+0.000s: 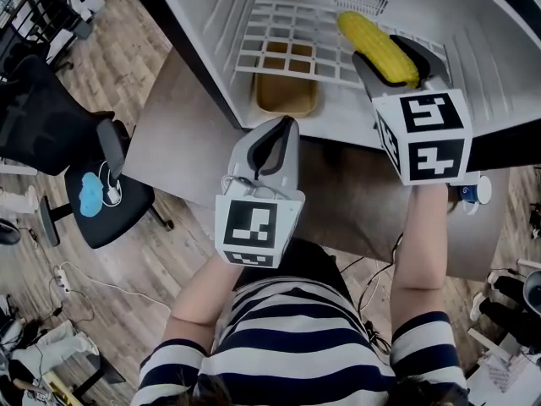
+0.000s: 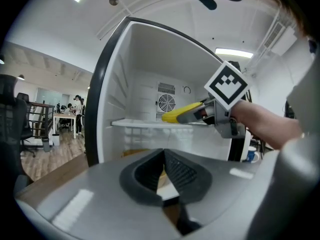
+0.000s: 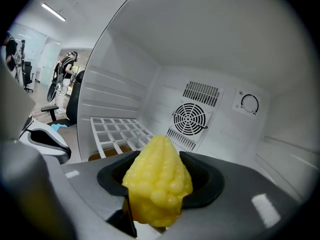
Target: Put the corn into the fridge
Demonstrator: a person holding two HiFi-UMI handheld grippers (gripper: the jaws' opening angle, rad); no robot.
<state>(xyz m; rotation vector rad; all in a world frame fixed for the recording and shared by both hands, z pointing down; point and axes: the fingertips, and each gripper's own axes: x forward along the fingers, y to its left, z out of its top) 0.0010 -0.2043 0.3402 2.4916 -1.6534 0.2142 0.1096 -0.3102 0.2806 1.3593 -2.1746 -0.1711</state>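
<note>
The yellow corn (image 1: 376,45) is held lengthwise in my right gripper (image 1: 393,56), which is shut on it. Its tip reaches over the white wire shelf (image 1: 292,36) inside the open fridge (image 1: 473,41). In the right gripper view the corn (image 3: 156,169) fills the gap between the jaws of the right gripper (image 3: 159,184) and points at the fridge's rear fan (image 3: 190,118). My left gripper (image 1: 283,125) is shut and empty, just outside the fridge's front edge. The left gripper view shows that gripper (image 2: 162,160), with the corn (image 2: 181,113) above the shelf.
A tan tray (image 1: 286,91) lies on the fridge floor beneath the wire shelf. The fridge stands on a grey table (image 1: 190,146). A black office chair (image 1: 106,194) with a blue cushion stands to the left on the wooden floor. A blue mug (image 1: 472,193) sits at the right.
</note>
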